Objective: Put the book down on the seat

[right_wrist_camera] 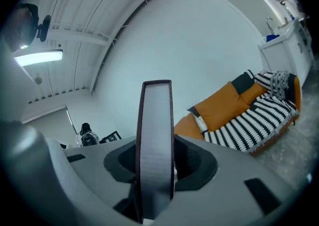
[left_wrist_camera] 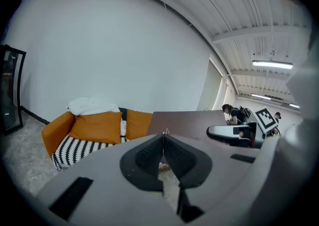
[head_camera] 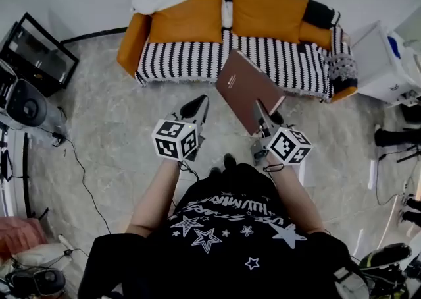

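Head view: a person in a black star-printed shirt (head_camera: 223, 232) faces an orange sofa (head_camera: 191, 21). The right claw (head_camera: 264, 118) grips a brown book (head_camera: 243, 87) by its lower edge. The book is held up in the air, tilted, in front of the striped seat (head_camera: 191, 60). The left claw (head_camera: 199, 103) hangs beside it, well apart from the book.

Left gripper view: the left claw (left_wrist_camera: 163, 145) has its pads pressed together with nothing between them. The book (left_wrist_camera: 184, 123) shows beyond, to the right.

Right gripper view: the right claw (right_wrist_camera: 157, 163) is clamped on the book (right_wrist_camera: 157, 115), which stands upright between the pads, page edge facing the camera. The sofa (right_wrist_camera: 224, 110) lies beyond.
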`<state>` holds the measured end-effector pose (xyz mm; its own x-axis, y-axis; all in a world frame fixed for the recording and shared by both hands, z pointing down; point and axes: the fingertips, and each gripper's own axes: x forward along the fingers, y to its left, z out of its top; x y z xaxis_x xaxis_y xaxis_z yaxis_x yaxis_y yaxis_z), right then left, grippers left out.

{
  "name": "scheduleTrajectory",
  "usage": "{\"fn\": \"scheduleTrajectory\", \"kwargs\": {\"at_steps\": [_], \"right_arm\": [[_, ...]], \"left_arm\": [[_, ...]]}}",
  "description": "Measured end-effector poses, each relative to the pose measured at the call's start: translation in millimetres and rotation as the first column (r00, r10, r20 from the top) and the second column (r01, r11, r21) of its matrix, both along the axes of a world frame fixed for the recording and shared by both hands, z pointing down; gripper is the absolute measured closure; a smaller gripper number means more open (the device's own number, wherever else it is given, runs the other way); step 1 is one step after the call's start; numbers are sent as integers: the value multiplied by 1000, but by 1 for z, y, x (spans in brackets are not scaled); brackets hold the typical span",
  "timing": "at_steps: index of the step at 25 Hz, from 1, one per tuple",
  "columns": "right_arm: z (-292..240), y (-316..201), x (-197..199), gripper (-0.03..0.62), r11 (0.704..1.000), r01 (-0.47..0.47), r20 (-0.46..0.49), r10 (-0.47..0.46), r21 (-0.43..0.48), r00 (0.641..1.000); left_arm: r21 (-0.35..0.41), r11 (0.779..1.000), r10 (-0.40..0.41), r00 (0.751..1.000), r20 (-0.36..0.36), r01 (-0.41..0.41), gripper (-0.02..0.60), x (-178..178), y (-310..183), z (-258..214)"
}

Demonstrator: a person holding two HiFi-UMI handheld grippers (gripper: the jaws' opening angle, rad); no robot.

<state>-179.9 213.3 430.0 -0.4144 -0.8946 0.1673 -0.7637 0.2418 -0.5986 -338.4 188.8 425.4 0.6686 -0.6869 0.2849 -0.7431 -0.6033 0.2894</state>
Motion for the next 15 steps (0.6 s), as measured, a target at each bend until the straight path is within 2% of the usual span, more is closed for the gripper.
{"fn": "scheduleTrajectory", "kwargs": {"at_steps": [7, 15], "right_arm": [[15, 5, -3, 441, 999, -10, 15, 11, -43, 1000], [26, -37, 23, 441, 998, -28, 38, 30, -48, 999]], "left_arm": [[-24, 1000, 4, 1000, 9, -4, 571, -5, -2, 15], [-39, 999, -7, 999, 43, 9, 571, 5, -34, 24]]}}
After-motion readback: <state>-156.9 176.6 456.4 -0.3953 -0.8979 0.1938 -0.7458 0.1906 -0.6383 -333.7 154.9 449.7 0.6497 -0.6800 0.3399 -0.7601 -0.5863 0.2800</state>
